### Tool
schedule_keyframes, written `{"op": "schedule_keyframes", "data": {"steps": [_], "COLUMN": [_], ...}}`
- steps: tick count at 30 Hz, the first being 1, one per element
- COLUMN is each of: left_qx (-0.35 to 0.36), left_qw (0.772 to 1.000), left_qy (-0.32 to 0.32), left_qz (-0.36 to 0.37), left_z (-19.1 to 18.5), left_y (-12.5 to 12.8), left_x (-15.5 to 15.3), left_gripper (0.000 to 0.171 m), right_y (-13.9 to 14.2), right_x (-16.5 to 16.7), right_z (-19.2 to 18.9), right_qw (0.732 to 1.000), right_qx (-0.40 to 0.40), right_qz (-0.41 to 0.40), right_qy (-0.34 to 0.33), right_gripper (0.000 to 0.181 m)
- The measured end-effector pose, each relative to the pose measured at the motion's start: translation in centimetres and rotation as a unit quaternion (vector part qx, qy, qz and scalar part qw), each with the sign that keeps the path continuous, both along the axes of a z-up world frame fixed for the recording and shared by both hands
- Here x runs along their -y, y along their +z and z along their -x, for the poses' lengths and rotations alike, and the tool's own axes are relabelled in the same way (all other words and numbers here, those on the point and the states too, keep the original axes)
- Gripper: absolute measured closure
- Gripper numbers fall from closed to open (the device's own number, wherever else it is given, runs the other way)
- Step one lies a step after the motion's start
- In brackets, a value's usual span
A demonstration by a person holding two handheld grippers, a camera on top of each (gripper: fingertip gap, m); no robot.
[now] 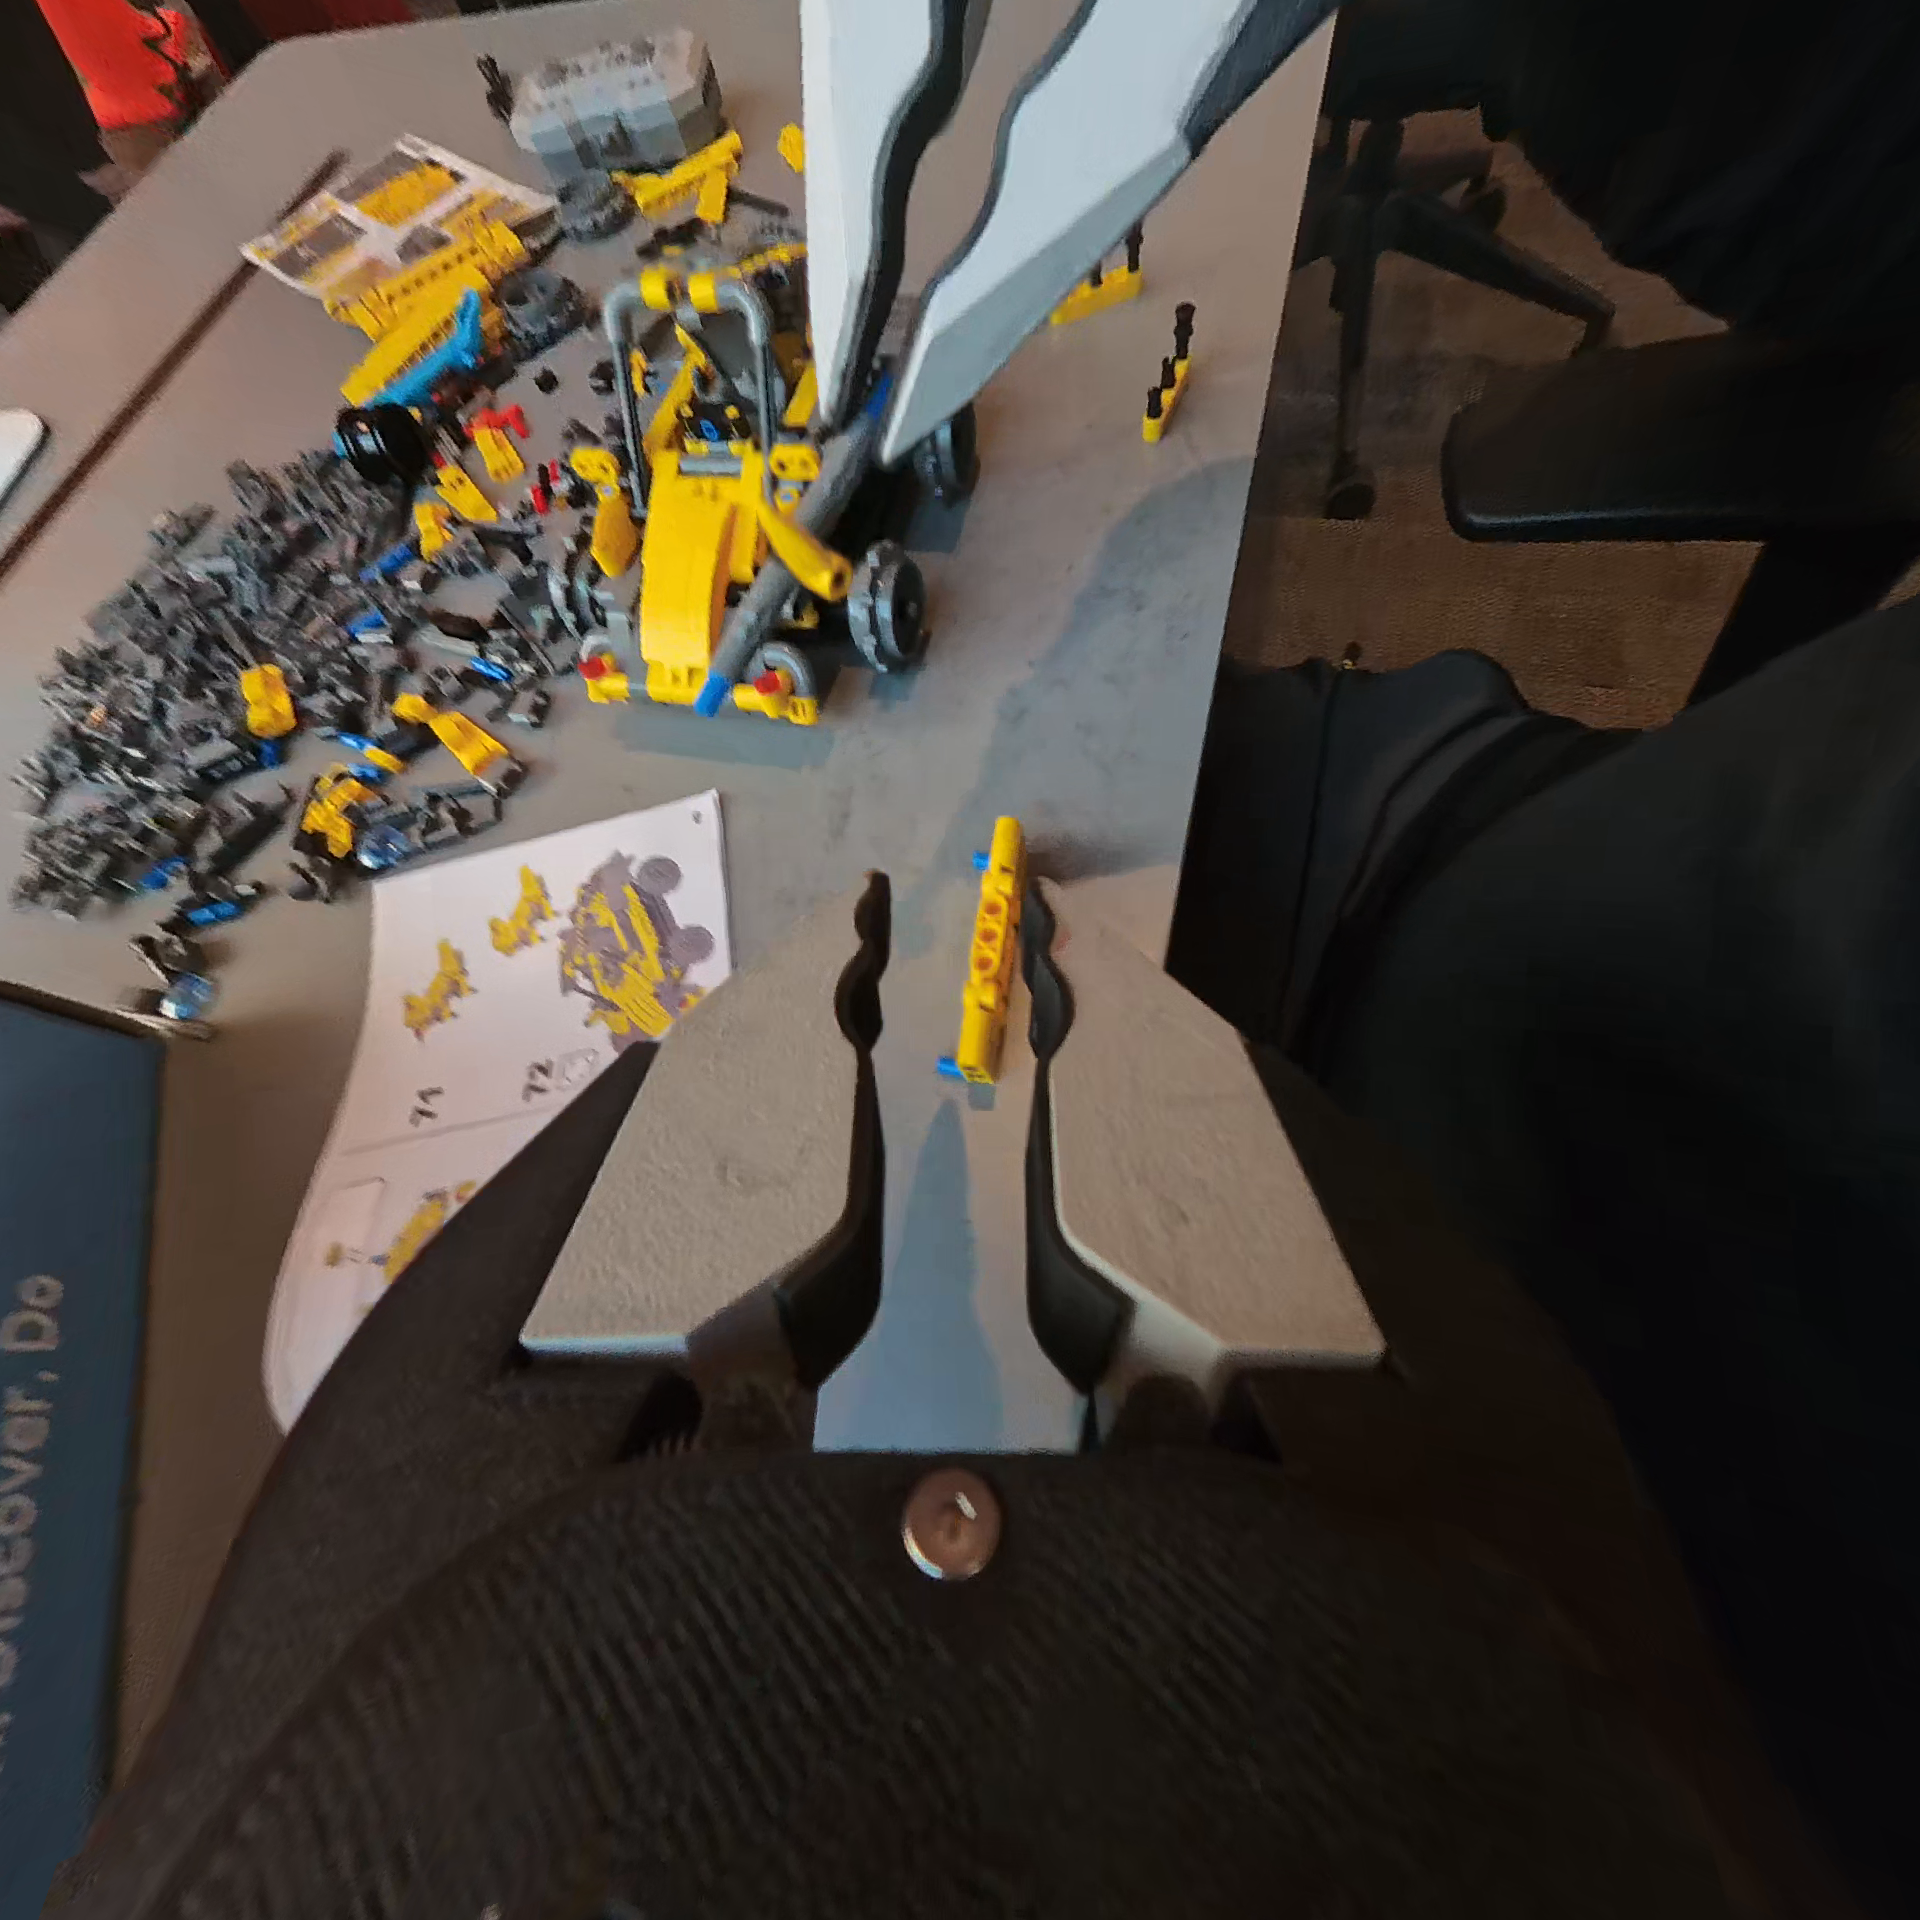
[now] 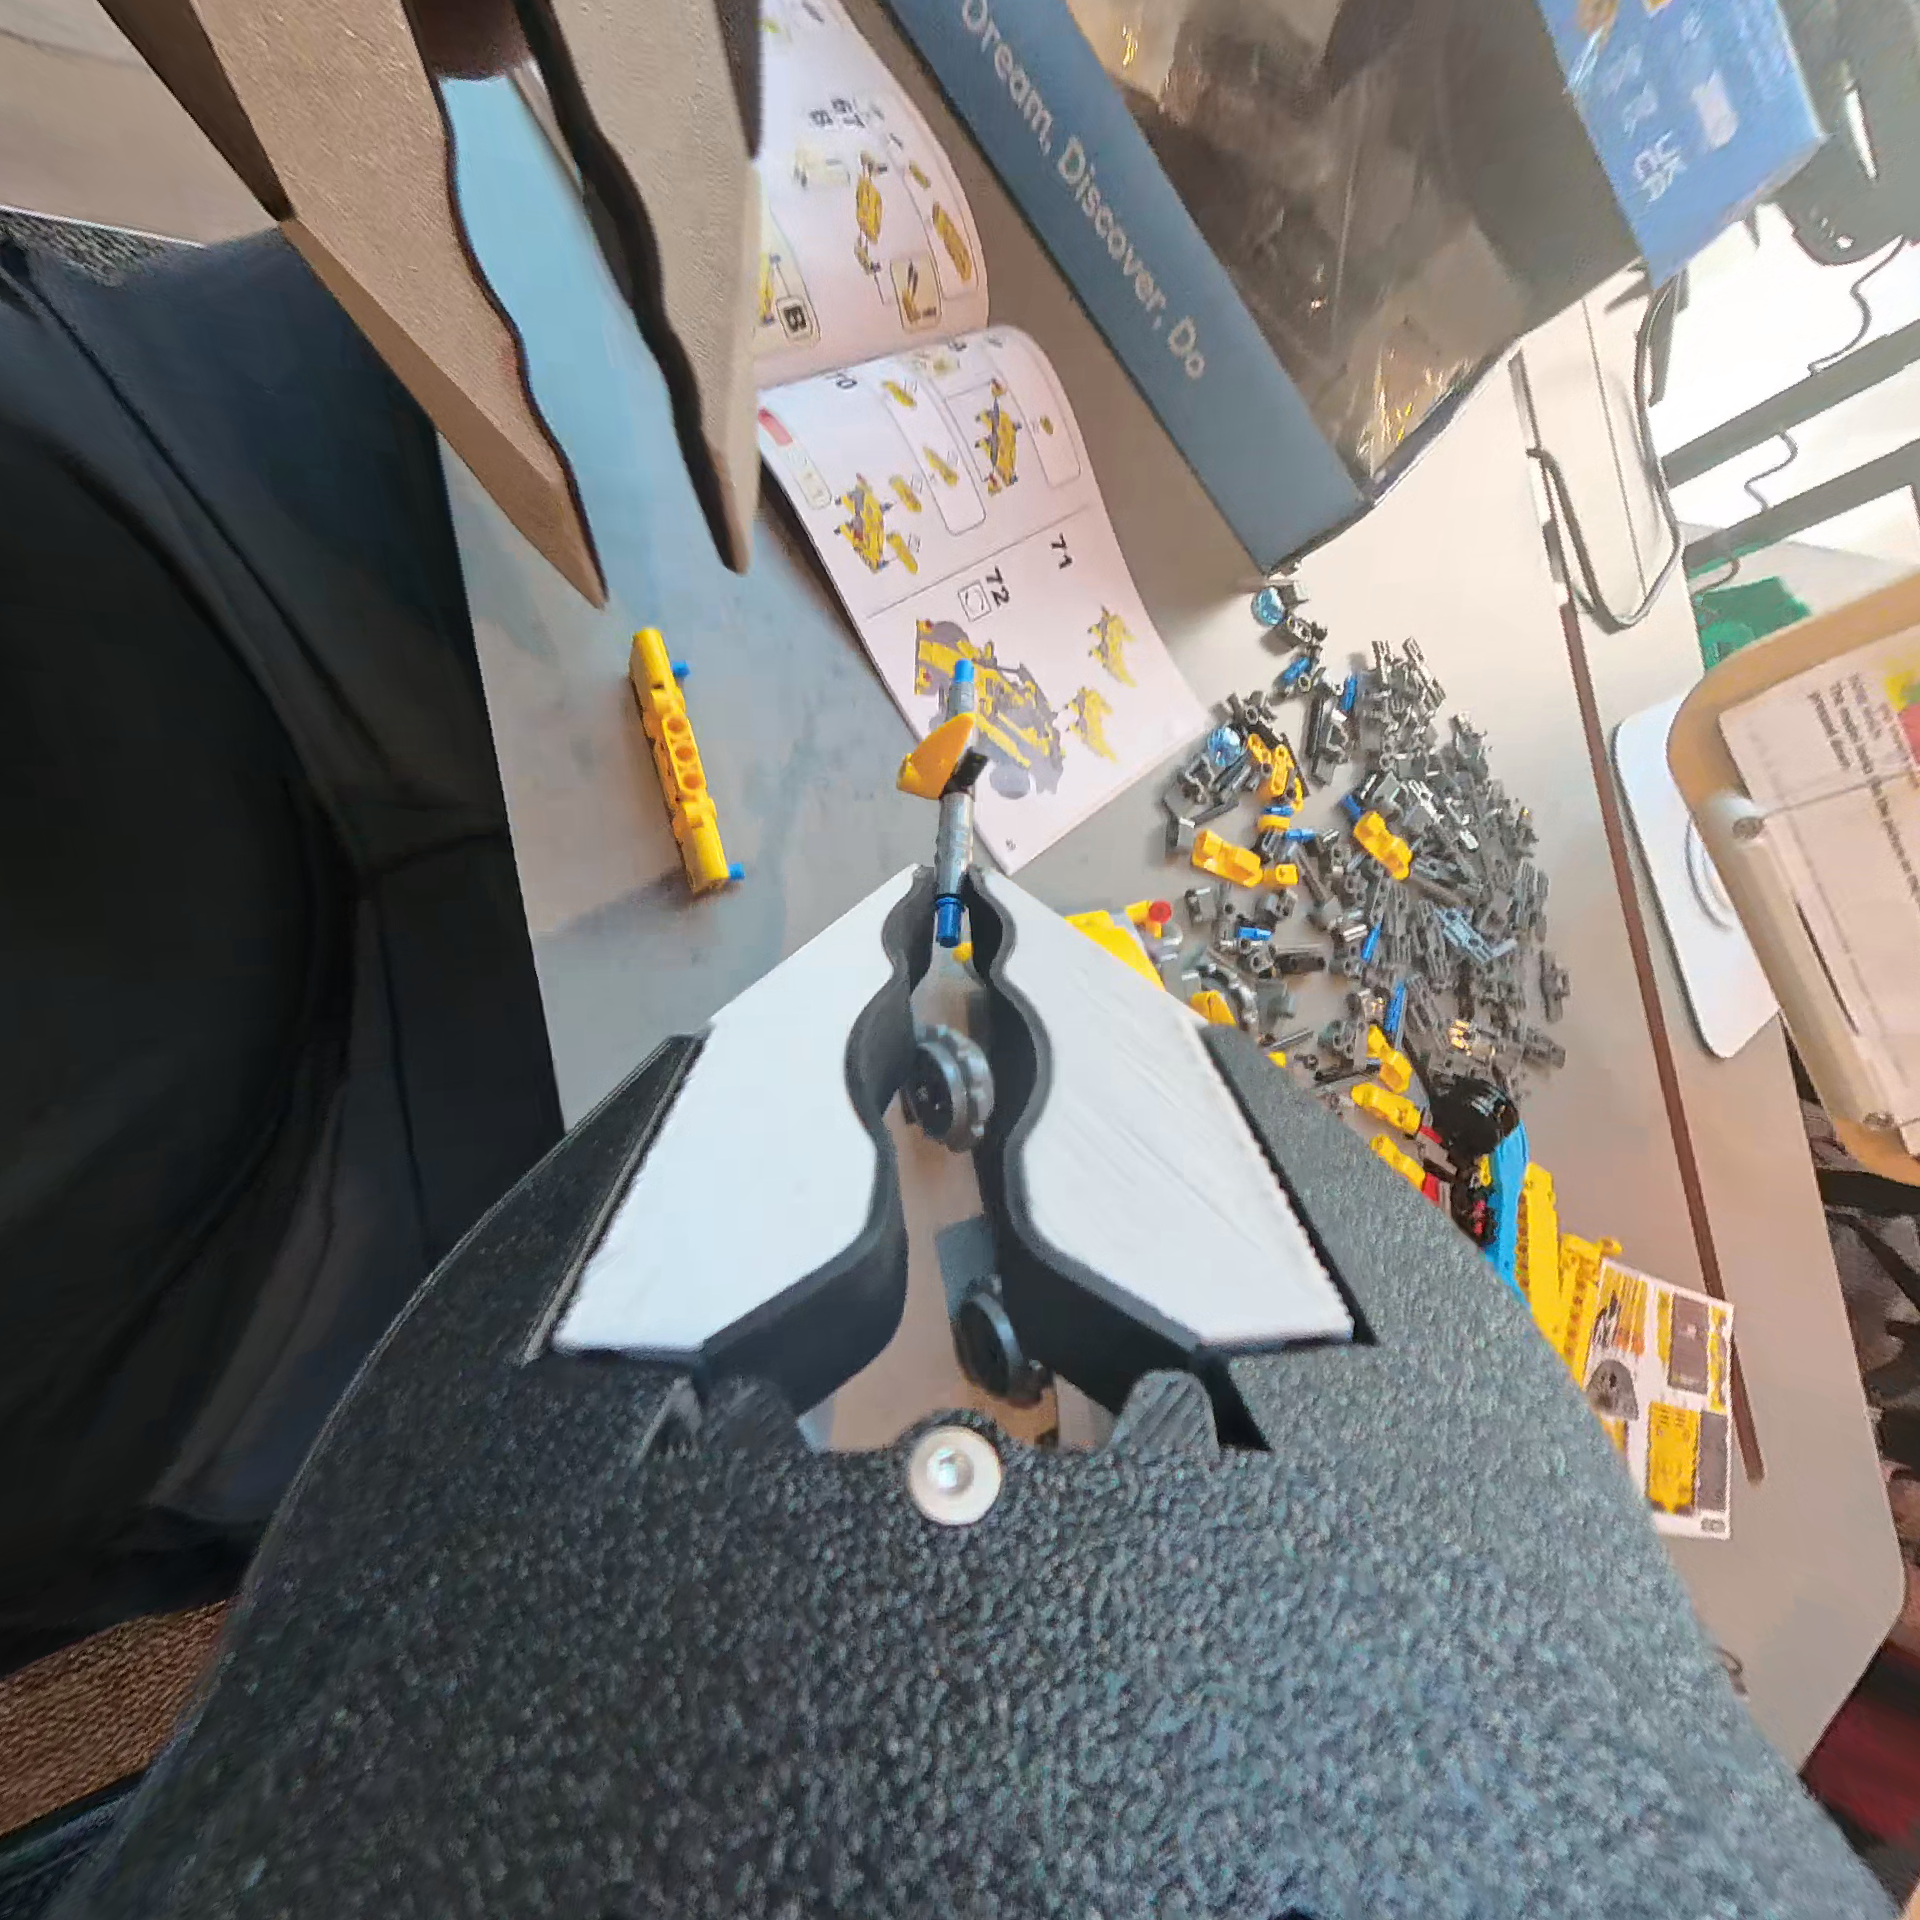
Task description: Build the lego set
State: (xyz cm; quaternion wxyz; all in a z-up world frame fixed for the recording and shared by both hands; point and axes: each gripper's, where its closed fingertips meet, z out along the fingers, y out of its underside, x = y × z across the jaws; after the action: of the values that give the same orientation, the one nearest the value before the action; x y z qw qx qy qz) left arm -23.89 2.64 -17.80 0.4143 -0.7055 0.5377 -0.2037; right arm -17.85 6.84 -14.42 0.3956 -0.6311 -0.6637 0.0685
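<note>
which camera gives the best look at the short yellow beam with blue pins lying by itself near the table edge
The right wrist view: the short yellow beam with blue pins lies unobstructed on the grey table. In the left wrist view the beam is partly crowded by the open left gripper.

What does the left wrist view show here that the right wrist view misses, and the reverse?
Only the left wrist view shows the whole yellow vehicle model standing on its wheels, the grey block behind it and two small yellow pieces near the table edge. Only the right wrist view shows the white pad and the printed sheet beyond the table seam. Both show the yellow beam with blue pins, the open instruction booklet, the pile of grey parts, the open left gripper and the right gripper shut on the model's grey rod.
</note>
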Motion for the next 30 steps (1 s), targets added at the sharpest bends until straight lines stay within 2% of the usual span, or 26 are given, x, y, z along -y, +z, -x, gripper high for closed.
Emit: {"op": "schedule_keyframes", "data": {"steps": [4,10,15,19,30], "left_qx": [0.004,0.024,0.019,0.012,-0.014], "left_qw": [1.000,0.999,1.000,1.000,0.999], "left_qy": [0.000,0.019,0.008,0.005,0.028], "left_qz": [-0.024,-0.015,-0.021,-0.020,-0.026], "left_z": [-0.7,-1.4,-2.5,-2.9,-1.7], "left_y": [1.8,2.5,2.7,2.3,1.9], "left_x": [-2.1,-4.4,-4.6,-4.7,-4.9], "left_gripper": [0.150,0.148,0.148,0.147,0.145], "right_y": [1.0,1.2,1.6,1.3,1.1], "right_x": [-0.7,-0.8,-0.8,-1.2,-1.0], "right_z": [1.0,1.3,1.0,0.6,0.7], "right_qw": [1.000,0.999,0.996,0.997,0.998], "right_qx": [-0.020,-0.042,-0.073,-0.066,-0.056], "right_qz": [0.006,0.023,0.052,0.044,0.038], "right_qy": [0.007,0.021,0.027,0.018,0.018], "right_gripper": [0.175,0.175,0.175,0.175,0.175]}}
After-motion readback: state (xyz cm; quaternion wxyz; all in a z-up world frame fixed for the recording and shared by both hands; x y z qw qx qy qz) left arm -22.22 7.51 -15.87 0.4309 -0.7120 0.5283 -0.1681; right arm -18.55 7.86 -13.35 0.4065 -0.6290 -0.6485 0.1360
